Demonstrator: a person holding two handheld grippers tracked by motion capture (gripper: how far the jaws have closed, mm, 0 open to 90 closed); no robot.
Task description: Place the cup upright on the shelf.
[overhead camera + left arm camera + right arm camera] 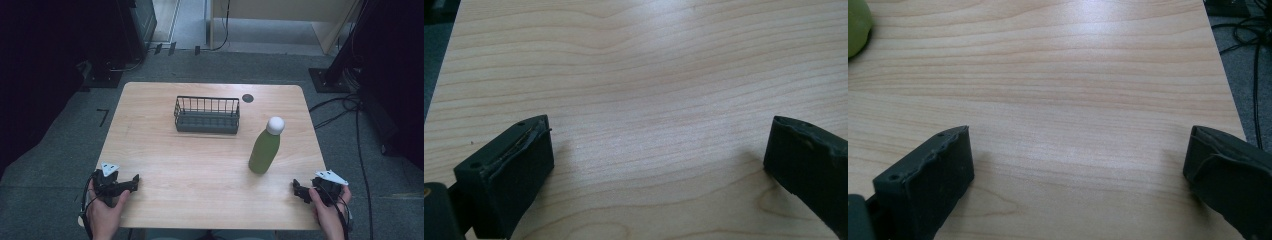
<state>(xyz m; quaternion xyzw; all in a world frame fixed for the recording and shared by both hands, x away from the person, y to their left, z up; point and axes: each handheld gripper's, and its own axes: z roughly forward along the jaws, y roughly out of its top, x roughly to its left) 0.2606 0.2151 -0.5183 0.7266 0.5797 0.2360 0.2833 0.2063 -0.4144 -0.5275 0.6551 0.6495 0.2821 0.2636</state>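
One wooden table (165, 165) carries one green bottle (264, 149) with one white cap (275, 125) — and one dark wire basket (207, 115). One small dark round mark (248, 98) sits near the far edge. Two hand-held grippers — the left gripper (131, 183) and the right gripper (298, 189) — each with two black jaws.

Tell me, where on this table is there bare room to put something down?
Most of the table is bare: the wide strip between the left gripper and right gripper, below the wire basket, and the whole left side. It is tighter on the right, around the upright green bottle, and behind the basket near the small dark disc.
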